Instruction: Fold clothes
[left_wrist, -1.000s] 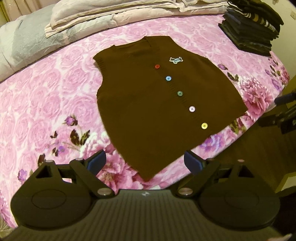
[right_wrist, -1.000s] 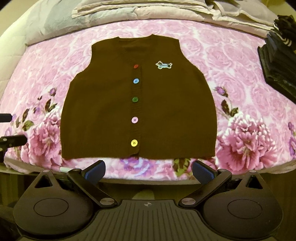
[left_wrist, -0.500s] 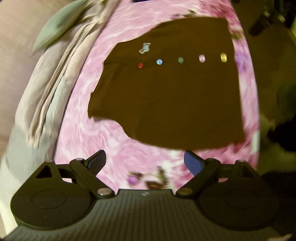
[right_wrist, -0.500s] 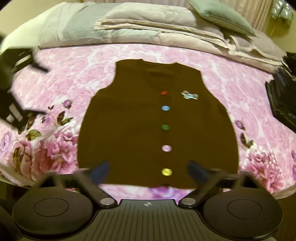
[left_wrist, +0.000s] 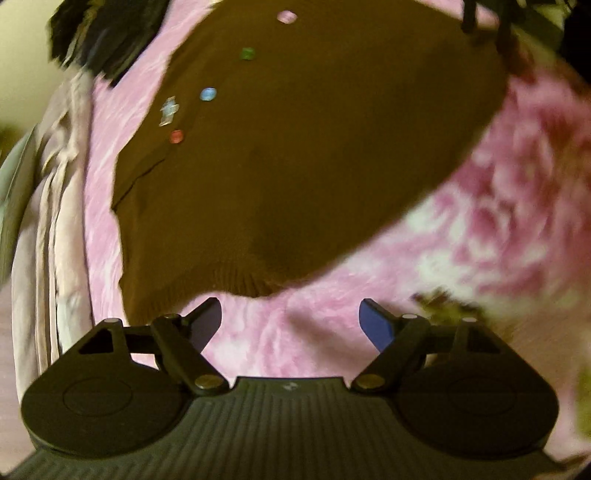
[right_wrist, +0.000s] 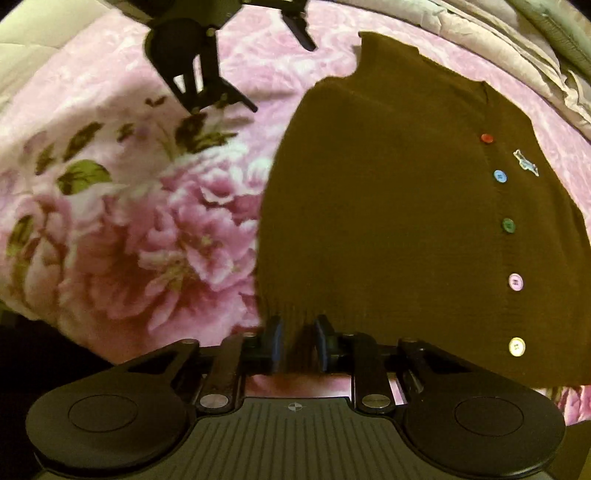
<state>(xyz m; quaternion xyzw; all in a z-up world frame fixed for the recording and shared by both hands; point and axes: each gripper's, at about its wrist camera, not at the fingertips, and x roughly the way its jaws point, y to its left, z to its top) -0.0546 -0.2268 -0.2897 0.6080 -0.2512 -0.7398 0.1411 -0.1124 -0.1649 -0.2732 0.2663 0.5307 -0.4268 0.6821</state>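
From the left wrist, the left gripper (left_wrist: 290, 319) is hanging wide but slowly closing over the pink blanket (left_wrist: 480, 236), holding nothing, just beside the brown vest (left_wrist: 295, 147).

From the right wrist, the right gripper (right_wrist: 297, 343) is closing, with the vest's bottom edge between its fingers.

**Brown vest flat on the bedspread**

The vest (right_wrist: 388, 206) lies spread out, front up, on the pink floral bedspread (right_wrist: 140, 229). It is dark brown knit, sleeveless and buttoned shut. Five buttons run down the placket: red (right_wrist: 487, 138), blue, green, lilac, yellow. A small pale dog patch (right_wrist: 525, 162) sits beside the top buttons. The ribbed hem's corner sits between closing pads.
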